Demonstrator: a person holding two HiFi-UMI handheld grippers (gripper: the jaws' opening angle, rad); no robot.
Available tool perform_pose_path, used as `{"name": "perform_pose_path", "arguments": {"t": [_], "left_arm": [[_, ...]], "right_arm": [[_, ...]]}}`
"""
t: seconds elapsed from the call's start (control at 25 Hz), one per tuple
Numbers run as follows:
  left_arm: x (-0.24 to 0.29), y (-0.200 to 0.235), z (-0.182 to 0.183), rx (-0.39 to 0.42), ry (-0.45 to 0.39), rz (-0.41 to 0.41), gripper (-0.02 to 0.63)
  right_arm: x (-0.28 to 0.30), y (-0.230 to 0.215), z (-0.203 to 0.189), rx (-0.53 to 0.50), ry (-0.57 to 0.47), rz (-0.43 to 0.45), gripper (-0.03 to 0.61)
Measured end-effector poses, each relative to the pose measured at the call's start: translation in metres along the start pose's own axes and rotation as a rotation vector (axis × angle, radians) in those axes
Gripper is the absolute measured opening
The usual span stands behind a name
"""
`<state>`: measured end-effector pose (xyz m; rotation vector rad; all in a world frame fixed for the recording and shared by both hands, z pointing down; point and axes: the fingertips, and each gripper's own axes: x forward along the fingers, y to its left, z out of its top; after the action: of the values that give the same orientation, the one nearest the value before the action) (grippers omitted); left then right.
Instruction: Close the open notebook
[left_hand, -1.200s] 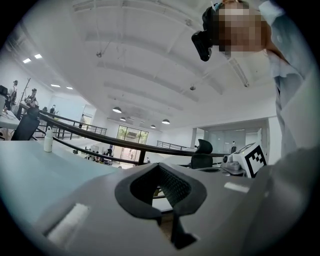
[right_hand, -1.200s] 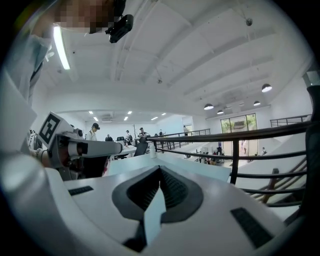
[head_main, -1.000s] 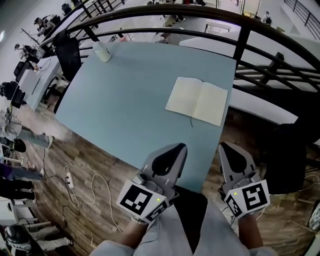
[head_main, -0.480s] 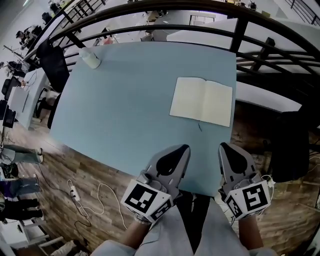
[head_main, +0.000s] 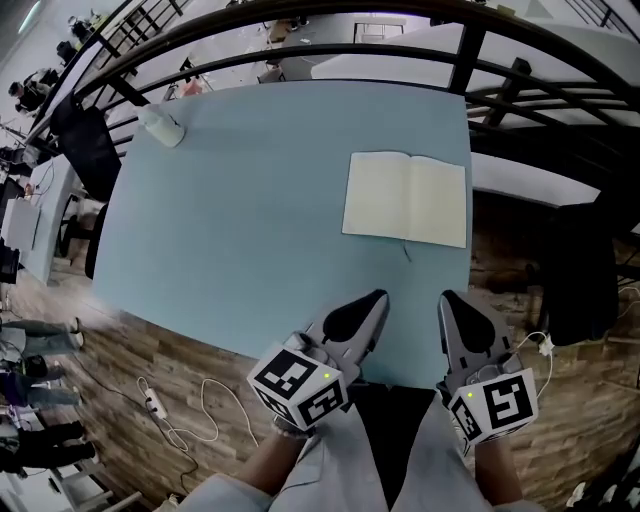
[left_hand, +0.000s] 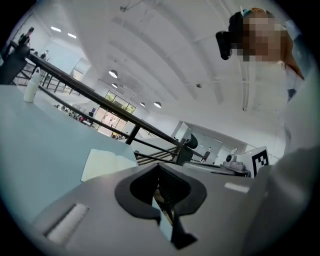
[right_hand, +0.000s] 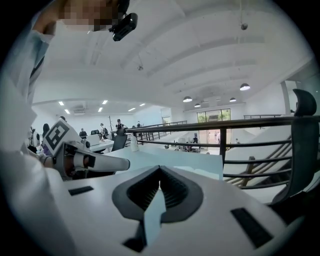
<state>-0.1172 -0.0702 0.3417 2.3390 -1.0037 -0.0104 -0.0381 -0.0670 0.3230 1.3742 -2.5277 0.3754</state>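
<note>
The left gripper (head_main: 372, 303) and right gripper (head_main: 452, 303) are covering the table's (head_main: 240, 230) near edge. In the left gripper view, that gripper's body is hiding part of the notebook (left_hand: 106, 163). The white object (head_main: 160, 127) at the table's far corner is showing too small to identify.

The notebook (head_main: 405, 198) is cream, the table (head_main: 250, 220) pale blue, the railing (head_main: 465, 55) black, the floor (head_main: 190, 370) brown wood-grain.

The person is wearing pale grey sleeves (head_main: 320, 468) at the bottom of the frame. The left gripper (head_main: 374, 300) and right gripper (head_main: 449, 300) are showing grey shells, black pads and black-and-white marker cubes (head_main: 298, 385).
</note>
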Motion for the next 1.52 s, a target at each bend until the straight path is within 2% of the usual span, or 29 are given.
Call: {"name": "perform_pose_path", "arguments": {"t": [0.24,0.48,0.68,0.88,1.0,1.28,1.52], "left_arm": [[0.015,0.018,-0.01,-0.174,-0.014,-0.06,0.005],[0.025,0.024,-0.025,-0.289,-0.007,-0.141,0.006],[0.039,0.027,-0.033,-0.346,-0.027,-0.12,0.006],[0.044,0.04,-0.037,-0.501,-0.089,-0.103,0.009],[0.048,0.051,-0.046,-0.56,-0.097,-0.08,0.02],[0.064,0.086,-0.058,-0.58,-0.116,0.012,0.094],[0.086,0.092,-0.068,-0.698,-0.119,0.014,0.127]], "right_arm": [[-0.003,0.001,-0.011,0.031,0.02,-0.036,0.002],[-0.006,-0.002,-0.02,0.025,0.037,-0.038,0.002],[-0.007,-0.011,-0.015,0.007,0.044,-0.017,0.002],[-0.003,-0.013,-0.013,-0.001,0.043,0.022,0.002],[-0.003,-0.014,-0.018,0.008,0.053,0.042,0.002],[0.005,-0.019,-0.032,0.033,0.089,0.08,0.002],[0.005,-0.026,-0.04,0.054,0.098,0.101,0.002]]}}
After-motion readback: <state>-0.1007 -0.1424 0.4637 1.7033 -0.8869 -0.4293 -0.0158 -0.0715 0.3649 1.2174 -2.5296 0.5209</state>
